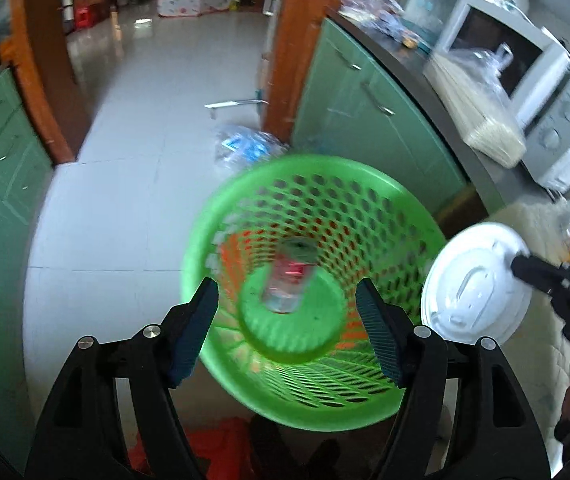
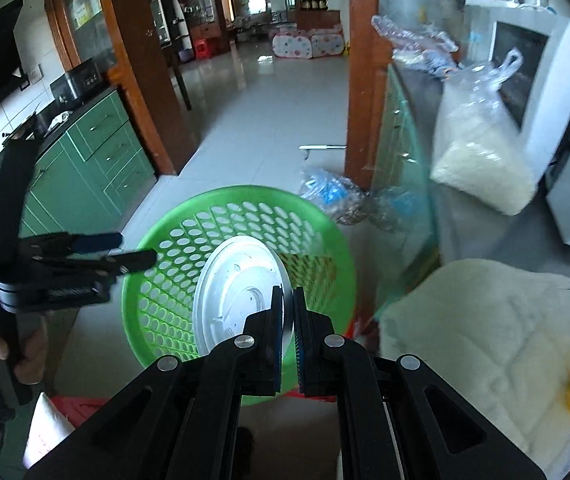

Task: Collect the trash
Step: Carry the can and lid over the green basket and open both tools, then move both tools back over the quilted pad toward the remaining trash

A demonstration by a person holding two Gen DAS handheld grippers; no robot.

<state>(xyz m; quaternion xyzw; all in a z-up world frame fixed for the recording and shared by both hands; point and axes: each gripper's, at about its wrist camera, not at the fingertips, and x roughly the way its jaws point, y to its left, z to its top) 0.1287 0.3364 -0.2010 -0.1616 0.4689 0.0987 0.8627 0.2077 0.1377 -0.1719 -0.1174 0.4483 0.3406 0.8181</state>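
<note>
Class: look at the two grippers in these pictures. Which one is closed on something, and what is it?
The right gripper: its jaws pinch the edge of the white plastic lid over the green basket. The left gripper stands open above the basket, gripping nothing.

**Basket on the floor, lid over its rim**

The basket stands on the floor beside the counter, a bottle inside it. The lid, edge-on between the right gripper jaws, hangs over it; the microwave sits on the counter
</note>
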